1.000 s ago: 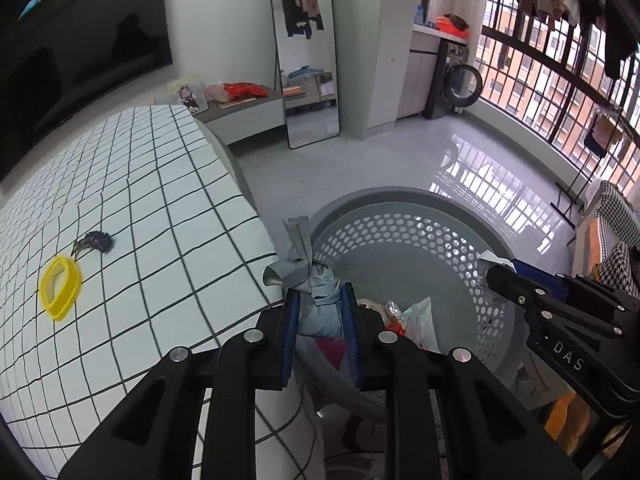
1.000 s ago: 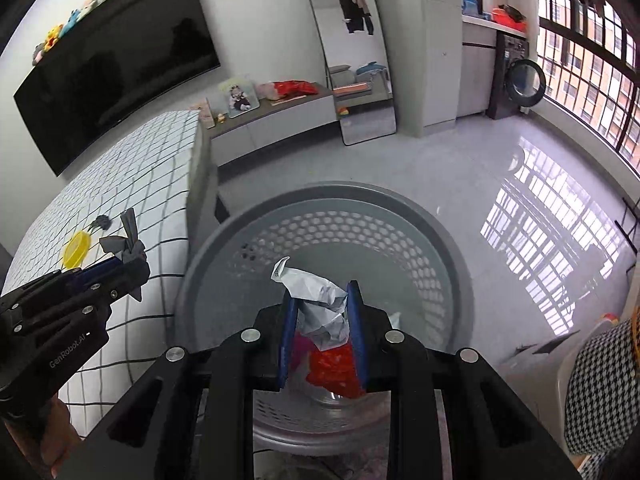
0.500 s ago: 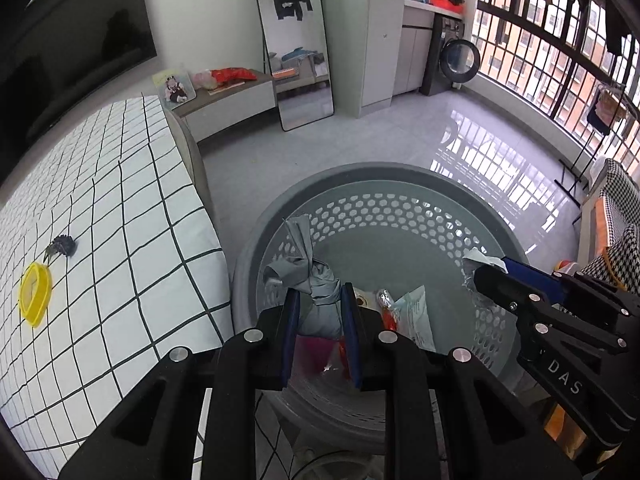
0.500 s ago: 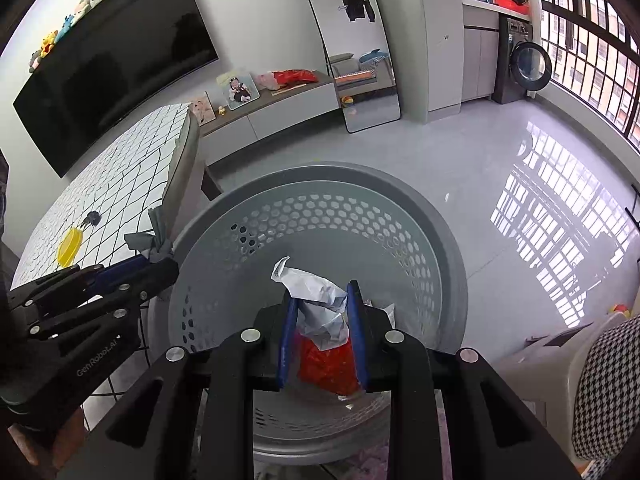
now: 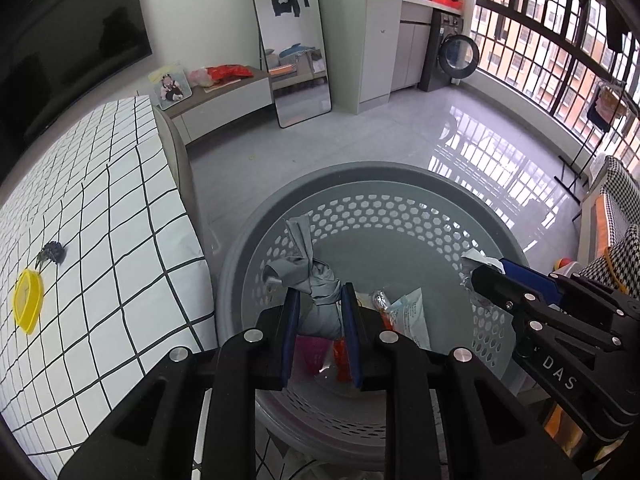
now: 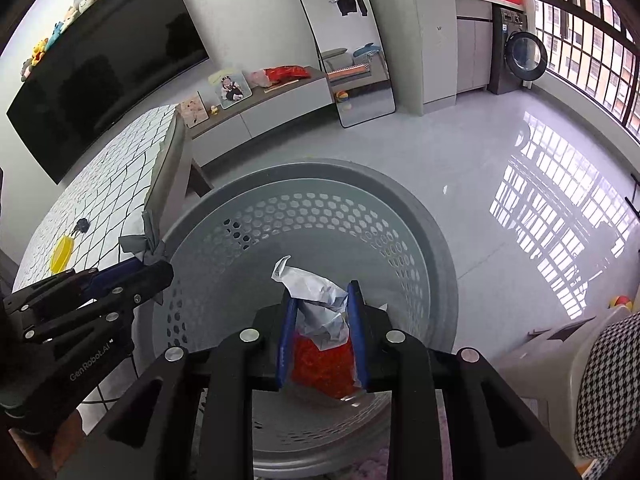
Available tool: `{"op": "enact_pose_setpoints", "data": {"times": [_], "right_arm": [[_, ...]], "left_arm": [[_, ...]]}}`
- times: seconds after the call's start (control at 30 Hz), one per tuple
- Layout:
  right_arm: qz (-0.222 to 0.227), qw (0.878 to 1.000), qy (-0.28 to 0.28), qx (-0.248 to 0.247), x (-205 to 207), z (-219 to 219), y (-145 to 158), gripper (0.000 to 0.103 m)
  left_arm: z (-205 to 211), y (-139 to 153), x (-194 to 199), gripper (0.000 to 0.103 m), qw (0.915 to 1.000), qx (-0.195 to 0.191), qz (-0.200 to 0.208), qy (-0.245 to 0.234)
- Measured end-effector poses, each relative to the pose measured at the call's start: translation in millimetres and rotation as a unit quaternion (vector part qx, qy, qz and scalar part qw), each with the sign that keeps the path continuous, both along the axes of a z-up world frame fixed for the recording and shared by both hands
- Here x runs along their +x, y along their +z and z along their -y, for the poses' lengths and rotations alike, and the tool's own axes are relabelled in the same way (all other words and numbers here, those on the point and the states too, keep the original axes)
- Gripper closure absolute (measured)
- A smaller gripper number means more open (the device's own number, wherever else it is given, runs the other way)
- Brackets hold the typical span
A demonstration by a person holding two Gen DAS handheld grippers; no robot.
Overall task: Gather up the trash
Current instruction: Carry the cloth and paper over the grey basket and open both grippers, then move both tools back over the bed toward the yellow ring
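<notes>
Left tool (image 5: 320, 308) pinched a grey wad (image 5: 320, 292); right tool (image 6: 322, 312) pinched crumpled paper (image 6: 316, 300), possibly foil, over the basket (image 6: 400, 196); only the left view showed wrappers (image 5: 408, 312) at 6 o'clock.

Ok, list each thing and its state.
left gripper: shut on grey wrapper, over basket.
right gripper: shut on crumpled paper, over basket.
basket: upright, trash inside.
yellow lid: lying on the table.
</notes>
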State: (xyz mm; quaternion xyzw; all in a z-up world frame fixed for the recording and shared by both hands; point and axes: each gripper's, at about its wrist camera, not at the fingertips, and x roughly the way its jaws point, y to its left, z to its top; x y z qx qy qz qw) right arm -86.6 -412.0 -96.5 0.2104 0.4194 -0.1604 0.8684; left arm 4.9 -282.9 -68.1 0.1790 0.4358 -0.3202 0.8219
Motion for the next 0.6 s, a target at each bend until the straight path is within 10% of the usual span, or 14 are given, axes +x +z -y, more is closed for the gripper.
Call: {"op": "enact_pose_setpoints", "data": {"times": [0.43,0.6], "right_arm": [[0.024,1.000,-0.015,0.000,-10.8,4.4,7.8,0.051],[0.028,0.999,-0.017,0.003,-13.6,5.6,10.1,0.047]], "left_arm": [[-7.1,2.2,1.7,0.071,0.9999,-0.002,-0.003,0.011],[-10.8,8.2,-2.8,0.043,0.9998,-0.009,0.010,0.012]]}}
